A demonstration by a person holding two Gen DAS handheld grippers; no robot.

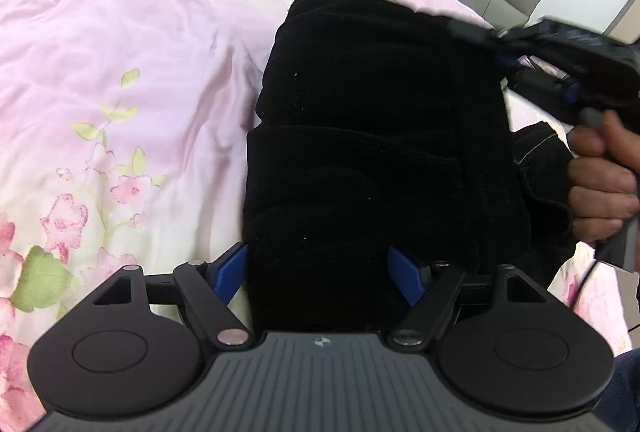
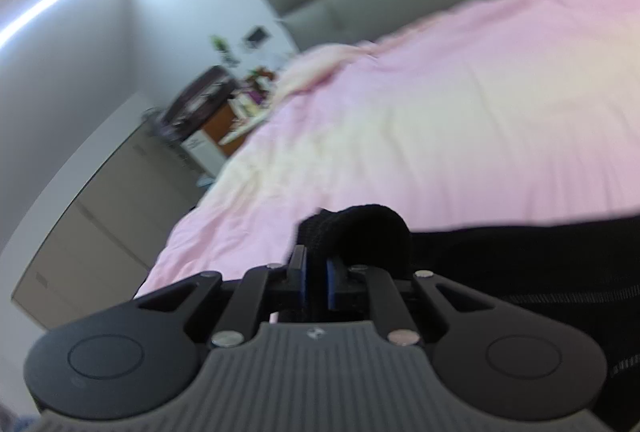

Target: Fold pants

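Black pants are lying folded on the bed, long axis running away from the left gripper, whose jaws are standing wide open astride the near end; the right gripper is pinching a fold with jaws closed.

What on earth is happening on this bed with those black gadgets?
A person is folding soft black pants on a pink floral quilt, using a handheld two-finger gripper in each hand. The right gripper is shut on a bunched bit of the fabric. The left gripper is open, its blue pads either side of the partly folded bundle's near end.
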